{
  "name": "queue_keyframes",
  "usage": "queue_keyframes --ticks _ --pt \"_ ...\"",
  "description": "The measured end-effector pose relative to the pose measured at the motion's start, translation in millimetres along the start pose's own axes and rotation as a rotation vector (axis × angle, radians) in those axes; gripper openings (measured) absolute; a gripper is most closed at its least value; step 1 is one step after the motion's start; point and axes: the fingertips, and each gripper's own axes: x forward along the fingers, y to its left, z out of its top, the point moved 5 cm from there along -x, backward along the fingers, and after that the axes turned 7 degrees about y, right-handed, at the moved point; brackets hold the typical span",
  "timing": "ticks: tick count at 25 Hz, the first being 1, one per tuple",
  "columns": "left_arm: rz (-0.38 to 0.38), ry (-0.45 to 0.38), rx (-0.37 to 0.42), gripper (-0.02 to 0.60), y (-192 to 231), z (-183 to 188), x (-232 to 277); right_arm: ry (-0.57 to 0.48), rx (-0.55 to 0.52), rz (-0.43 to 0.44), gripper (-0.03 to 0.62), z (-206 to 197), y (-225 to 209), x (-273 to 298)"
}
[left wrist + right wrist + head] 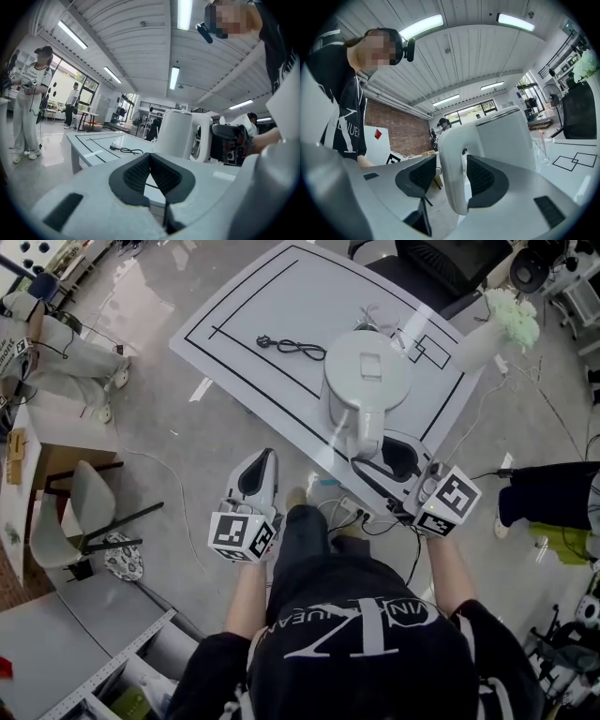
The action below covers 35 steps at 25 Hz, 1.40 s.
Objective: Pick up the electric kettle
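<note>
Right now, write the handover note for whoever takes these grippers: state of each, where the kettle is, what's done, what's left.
Left gripper: shut, empty, held short of the table.
Right gripper: open, one jaw on either side of the kettle handle, not clamped.
Electric kettle: upright on the table, near the edge closest to the person. The power cord lies apart from it on the table.
Done: right gripper lined up on the handle.
Left: close on the handle, then lift.
</note>
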Motion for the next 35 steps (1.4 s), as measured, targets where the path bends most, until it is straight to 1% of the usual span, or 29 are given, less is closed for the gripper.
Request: queue_keyframes --ticks 12,16,19,24,29,35 --pt "-0.11 0.031 0.026 0.005 1.6 13.5 44.1 -0.027 0.01 0.001 0.193 10.3 0.8 16.9" --pt "-0.135 0.035 0.031 0.005 1.6 14.5 53.2 -0.041 0.021 -0.001 0.176 10.4 0.0 21.0" --pt "-0.145 0.037 0.026 0.005 3.8 14.4 58.3 -0.044 0.017 0.002 0.173 10.2 0.1 22.6" --pt "-0.158 0.044 0.02 0.005 9.2 18.6 66.1 -0.042 0.016 -0.021 0.171 10.1 2.2 26.5" --pt "-0.163 0.035 0.015 0.005 14.1 23.2 69.3 -0.045 0.017 -0.067 0.17 10.1 3.4 30.6" --pt "-0.155 0.038 -0.005 0.005 20.7 21.3 66.8 -0.065 -0.037 -0.081 0.158 10.2 5.2 31.3"
